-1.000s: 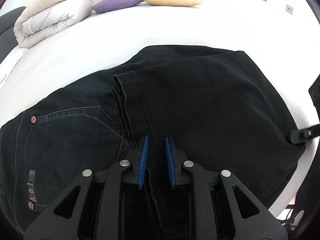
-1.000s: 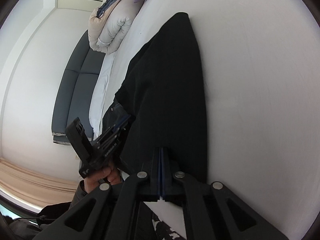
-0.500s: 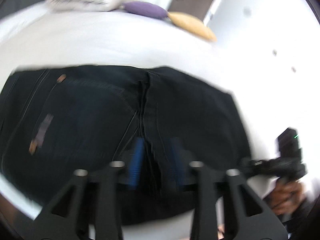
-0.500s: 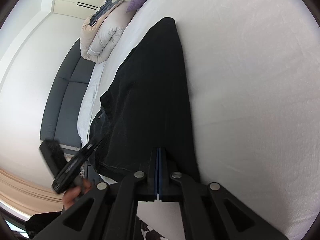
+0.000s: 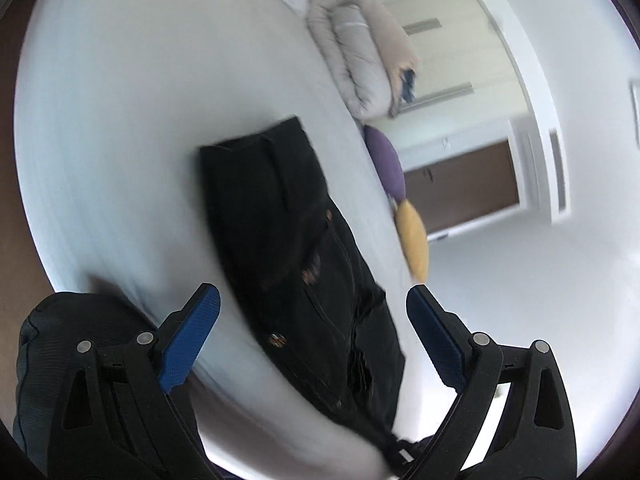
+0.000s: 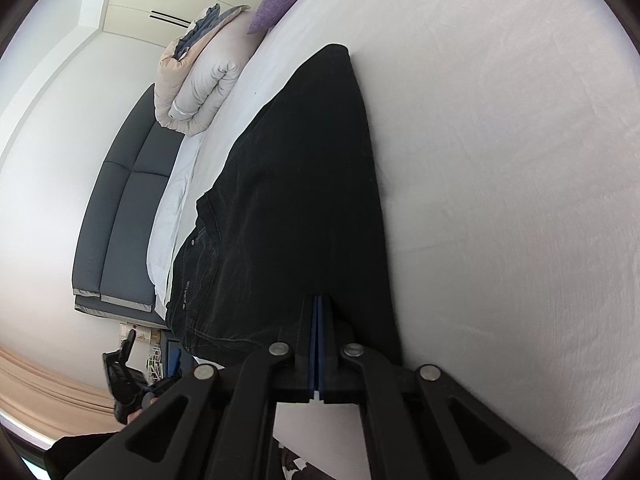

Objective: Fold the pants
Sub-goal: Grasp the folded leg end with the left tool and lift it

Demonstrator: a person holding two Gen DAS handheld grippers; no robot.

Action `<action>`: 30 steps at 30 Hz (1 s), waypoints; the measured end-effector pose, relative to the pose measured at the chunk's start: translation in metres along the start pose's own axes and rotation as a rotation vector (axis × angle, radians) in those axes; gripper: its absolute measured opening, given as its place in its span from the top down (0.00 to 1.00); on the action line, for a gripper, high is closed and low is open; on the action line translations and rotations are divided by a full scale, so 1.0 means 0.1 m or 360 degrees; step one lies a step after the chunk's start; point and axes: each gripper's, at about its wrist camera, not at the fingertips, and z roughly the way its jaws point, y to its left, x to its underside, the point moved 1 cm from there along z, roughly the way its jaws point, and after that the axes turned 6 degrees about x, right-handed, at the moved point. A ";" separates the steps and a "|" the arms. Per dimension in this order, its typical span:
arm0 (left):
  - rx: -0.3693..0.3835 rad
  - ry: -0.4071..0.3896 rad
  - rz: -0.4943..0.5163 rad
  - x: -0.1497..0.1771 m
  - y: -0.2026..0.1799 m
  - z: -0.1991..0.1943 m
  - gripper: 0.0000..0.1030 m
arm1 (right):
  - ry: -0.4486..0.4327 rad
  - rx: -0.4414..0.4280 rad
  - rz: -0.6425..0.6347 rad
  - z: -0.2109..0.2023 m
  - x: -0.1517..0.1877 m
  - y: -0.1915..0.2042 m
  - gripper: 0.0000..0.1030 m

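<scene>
Pants (image 5: 296, 248) lie folded in a dark strip on the bed (image 5: 120, 120), running in my left view from about 11 o'clock down to 5 o'clock, waistband end nearest me. A second ago my left tongs (image 5: 313, 334) sat close over the hem with the pads almost together; now they have let go and swung away to the bed's side, rolled over, and the jaws are opening wide with nothing between them, the cloth only lying behind the gap. My right tongs (image 6: 319, 342) are as they were: pads pressed together at 6 o'clock in their own view, right at the near edge of the fabric. Whether they pinch cloth I cannot tell; dark denim hides the tips. I judge the leg fold is laid, and the left is free for a new hold, likely at the waistband end, for the next fold.
</scene>
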 end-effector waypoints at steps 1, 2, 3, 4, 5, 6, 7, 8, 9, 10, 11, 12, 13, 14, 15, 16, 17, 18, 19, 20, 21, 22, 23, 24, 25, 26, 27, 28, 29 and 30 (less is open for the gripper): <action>0.0013 -0.0008 -0.0034 -0.05 0.06 -0.01 0.08 | 0.0002 0.0003 0.0002 0.00 -0.01 0.00 1.00; 0.0019 -0.0009 -0.0046 -0.10 0.10 -0.01 0.08 | 0.0003 0.0006 0.0003 0.00 -0.01 0.00 1.00; 0.0025 -0.0007 -0.0053 -0.13 0.14 -0.02 0.09 | 0.0005 0.0010 0.0004 0.00 -0.01 0.01 1.00; 0.0032 -0.0005 -0.0066 -0.16 0.18 -0.01 0.09 | 0.0008 0.0013 0.0005 0.00 -0.02 0.01 1.00; 0.0034 0.0000 -0.0090 -0.19 0.22 0.00 0.09 | 0.0008 0.0014 0.0008 0.00 -0.02 0.01 1.00; 0.0032 0.0005 -0.0119 -0.21 0.27 0.01 0.09 | 0.0009 0.0017 0.0008 0.00 -0.02 0.02 1.00; 0.0054 -0.0004 -0.0153 -0.24 0.32 0.00 0.09 | 0.0009 0.0019 0.0007 0.00 -0.02 0.02 1.00; 0.0067 -0.0009 -0.0166 -0.27 0.35 -0.01 0.09 | 0.0009 0.0022 0.0007 0.00 -0.02 0.02 1.00; 0.0073 -0.0001 -0.0164 -0.25 0.36 0.04 0.09 | 0.0010 0.0022 0.0006 0.00 -0.02 0.03 1.00; 0.0074 0.0006 -0.0161 -0.28 0.39 0.05 0.09 | 0.0010 0.0021 0.0008 0.00 -0.02 0.03 1.00; 0.0086 -0.0003 -0.0174 -0.30 0.43 0.06 0.09 | 0.0009 0.0018 0.0010 0.00 -0.02 0.03 1.00; 0.0101 -0.0010 -0.0190 -0.32 0.45 0.09 0.09 | 0.0009 0.0017 0.0009 0.00 -0.02 0.03 1.00; 0.0117 -0.0008 -0.0200 -0.34 0.46 0.11 0.09 | 0.0007 0.0015 0.0008 0.00 -0.02 0.03 1.00; 0.0128 0.0009 -0.0200 -0.36 0.48 0.15 0.09 | 0.0007 0.0013 0.0011 0.00 -0.02 0.02 1.00; 0.0145 0.0001 -0.0211 -0.39 0.50 0.17 0.09 | 0.0007 0.0011 0.0012 0.01 -0.02 0.02 1.00; 0.0163 -0.0008 -0.0224 -0.37 0.51 0.17 0.09 | 0.0007 0.0007 0.0011 0.01 -0.02 0.02 1.00; 0.0188 -0.0011 -0.0241 -0.40 0.53 0.21 0.09 | 0.0007 0.0003 0.0010 0.01 -0.02 0.02 1.00; 0.0200 -0.0006 -0.0244 -0.36 0.52 0.20 0.09 | 0.0007 -0.0002 0.0012 0.01 -0.02 0.01 1.00; 0.0202 -0.0001 -0.0244 -0.37 0.53 0.22 0.09 | 0.0009 -0.0006 0.0015 0.01 -0.02 0.01 1.00; 0.0201 -0.0002 -0.0246 -0.39 0.53 0.24 0.11 | 0.0012 -0.0009 0.0016 0.01 -0.02 0.01 1.00; 0.0198 0.0000 -0.0250 -0.41 0.52 0.27 0.14 | 0.0015 -0.0015 0.0020 0.00 -0.02 0.01 1.00; 0.0180 0.0007 -0.0250 -0.42 0.51 0.29 0.18 | 0.0016 -0.0020 0.0024 -0.01 -0.03 0.00 1.00; 0.0172 0.0009 -0.0251 -0.44 0.51 0.32 0.35 | 0.0018 -0.0021 0.0031 -0.02 -0.03 0.01 1.00; 0.0178 0.0019 -0.0269 -0.47 0.51 0.39 0.64 | 0.0018 -0.0016 0.0038 -0.05 -0.04 0.02 1.00; 0.0191 0.0044 -0.0315 -0.46 0.57 0.40 0.75 | 0.0015 -0.0007 0.0034 -0.07 -0.05 0.04 1.00; 0.0206 0.0056 -0.0360 -0.44 0.63 0.39 0.78 | 0.0007 0.0005 0.0024 -0.10 -0.06 0.09 0.98; 0.0208 0.0047 -0.0369 -0.43 0.65 0.38 0.81 | 0.0003 0.0015 0.0007 -0.13 -0.07 0.14 0.98; 0.0197 0.0047 -0.0344 -0.43 0.64 0.38 0.81 | -0.0003 0.0016 -0.0026 -0.16 -0.08 0.22 0.98; 0.0186 0.0047 -0.0310 -0.43 0.61 0.37 0.82 | -0.0014 -0.0003 -0.0061 -0.20 -0.10 0.33 0.98; 0.0174 0.0049 -0.0283 -0.43 0.59 0.36 0.83 | -0.0013 -0.0013 -0.0089 -0.21 -0.13 0.43 0.97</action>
